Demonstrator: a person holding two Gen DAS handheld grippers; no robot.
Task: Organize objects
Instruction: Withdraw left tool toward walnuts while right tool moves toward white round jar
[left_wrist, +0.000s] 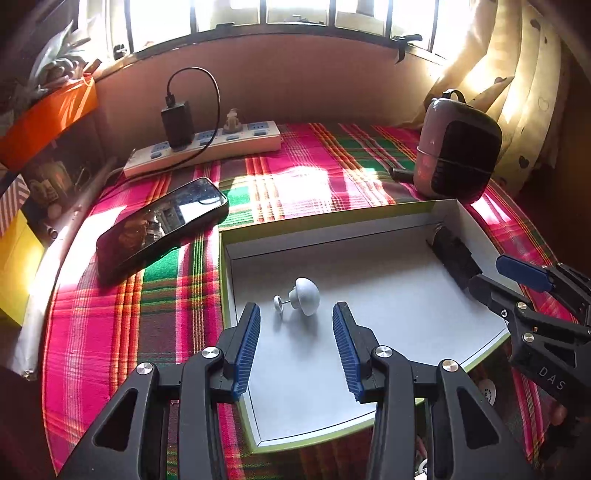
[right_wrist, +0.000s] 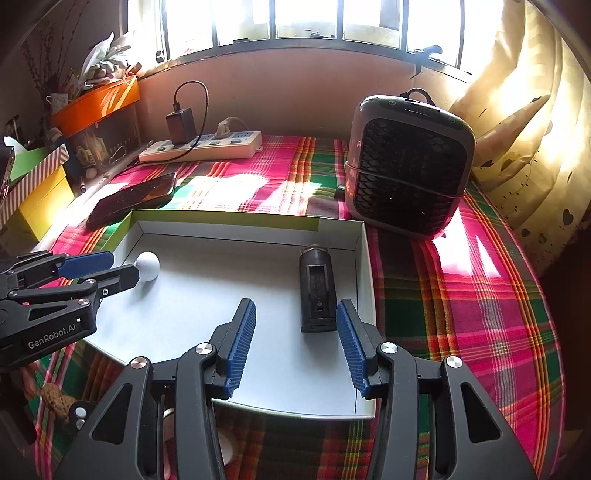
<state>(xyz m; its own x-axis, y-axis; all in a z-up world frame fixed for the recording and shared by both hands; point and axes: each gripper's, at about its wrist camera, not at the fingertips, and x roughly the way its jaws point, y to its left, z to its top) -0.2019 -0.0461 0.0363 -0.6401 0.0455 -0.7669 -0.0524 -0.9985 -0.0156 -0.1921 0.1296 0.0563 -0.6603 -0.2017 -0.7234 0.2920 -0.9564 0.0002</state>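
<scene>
Two hand-held grippers poised over a shallow white box (left_wrist: 369, 236) with green outer walls, which lies on a tabletop covered by a pink, green and red plaid cloth (left_wrist: 147, 325). The left gripper (left_wrist: 295, 343) has its blue-padded fingers (left_wrist: 245, 347) moderately apart and empty; a white mushroom-shaped knob (left_wrist: 306, 295) with a short pin and small disc lies on the box floor just beyond the fingertips, untouched. Seen from the right wrist, the same knob (right_wrist: 147, 266) sits at about ten o'clock in the box, close to the left wall. The right gripper (right_wrist: 295, 343) likewise shows its fingers (right_wrist: 351, 347) parted to a middling width with nothing pressed between them; a dark, oblong cylindrical object (right_wrist: 316, 290) lies lengthwise in the box at about one o'clock from the fingertips, near the right wall, its near end just beside the inner edge of the right-hand finger. Whether that finger touches it cannot be told. Outside the box, a black phone (left_wrist: 162, 225) lies screen-up on the cloth at about ten o'clock, touching or nearly touching the box's far left corner. Behind it at eleven o'clock a white power strip (left_wrist: 207, 147) carries a black charger (left_wrist: 177, 123) with a looped cable. A small grey heater (right_wrist: 406, 166) with a dark grille stands upright at one o'clock, just beyond the box's far right corner. A cream curtain (right_wrist: 524, 129) hangs at two o'clock, and stacked coloured boxes (right_wrist: 40, 184) occupy the nine o'clock side beneath a bright window.
</scene>
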